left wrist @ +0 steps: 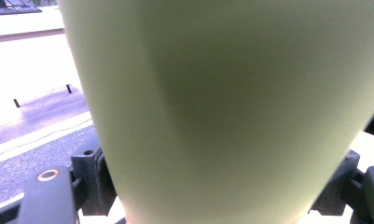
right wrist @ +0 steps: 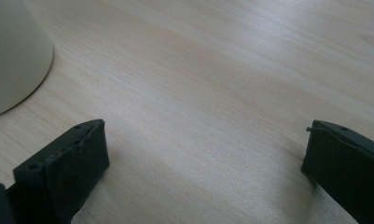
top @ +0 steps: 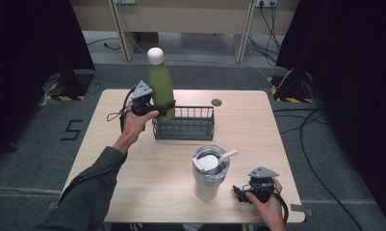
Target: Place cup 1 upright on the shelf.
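- My left gripper [top: 157, 107] clamps the green bottle [top: 160, 86] upright at the wire basket's [top: 185, 124] left end, ready for seating.
- My right gripper [top: 239, 191] rests spread empty beside the tumbler [top: 209, 174], keeping clear.

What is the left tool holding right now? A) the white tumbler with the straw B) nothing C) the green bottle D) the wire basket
C: the left tool is clamped around the green bottle at the left end of the wire basket, and its own view has the green body between the jaws; the white tumbler stands untouched, beside the open right tool.
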Available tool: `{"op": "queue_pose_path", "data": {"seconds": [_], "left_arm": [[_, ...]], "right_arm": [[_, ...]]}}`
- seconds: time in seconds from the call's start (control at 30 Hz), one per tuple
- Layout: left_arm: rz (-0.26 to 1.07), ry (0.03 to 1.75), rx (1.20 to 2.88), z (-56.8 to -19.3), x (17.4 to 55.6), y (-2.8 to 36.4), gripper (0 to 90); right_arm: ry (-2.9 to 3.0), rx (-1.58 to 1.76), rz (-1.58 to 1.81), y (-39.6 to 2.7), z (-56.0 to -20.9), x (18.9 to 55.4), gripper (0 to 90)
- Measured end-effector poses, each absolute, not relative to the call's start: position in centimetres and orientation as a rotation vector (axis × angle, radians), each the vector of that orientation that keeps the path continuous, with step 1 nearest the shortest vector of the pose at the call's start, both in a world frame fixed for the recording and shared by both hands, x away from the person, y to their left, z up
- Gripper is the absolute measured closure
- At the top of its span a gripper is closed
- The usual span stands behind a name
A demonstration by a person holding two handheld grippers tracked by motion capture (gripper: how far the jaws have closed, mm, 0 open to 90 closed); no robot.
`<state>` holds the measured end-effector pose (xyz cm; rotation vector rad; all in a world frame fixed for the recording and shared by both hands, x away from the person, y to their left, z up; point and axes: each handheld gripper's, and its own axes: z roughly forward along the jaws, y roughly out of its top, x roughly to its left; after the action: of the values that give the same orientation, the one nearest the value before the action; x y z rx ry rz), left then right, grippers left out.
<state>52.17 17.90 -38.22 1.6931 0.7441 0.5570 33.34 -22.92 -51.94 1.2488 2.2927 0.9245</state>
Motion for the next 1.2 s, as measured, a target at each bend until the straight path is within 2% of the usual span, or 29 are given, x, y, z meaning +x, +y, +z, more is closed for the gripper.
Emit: {"op": "queue_pose_path", "data": {"seconds": [0.4, 1.2], "left_arm": [[0.566, 0.766, 1.675, -39.7, 53.8, 16.8, 20.6], [0.574, 0.801, 1.716, -43.2, 54.4, 17.2, 20.6]], "right_arm": [[2.293, 1.247, 0.927, -22.9, -52.0, 33.3, 0.2], [2.298, 1.240, 0.929, -22.9, -52.0, 33.3, 0.2]]}}
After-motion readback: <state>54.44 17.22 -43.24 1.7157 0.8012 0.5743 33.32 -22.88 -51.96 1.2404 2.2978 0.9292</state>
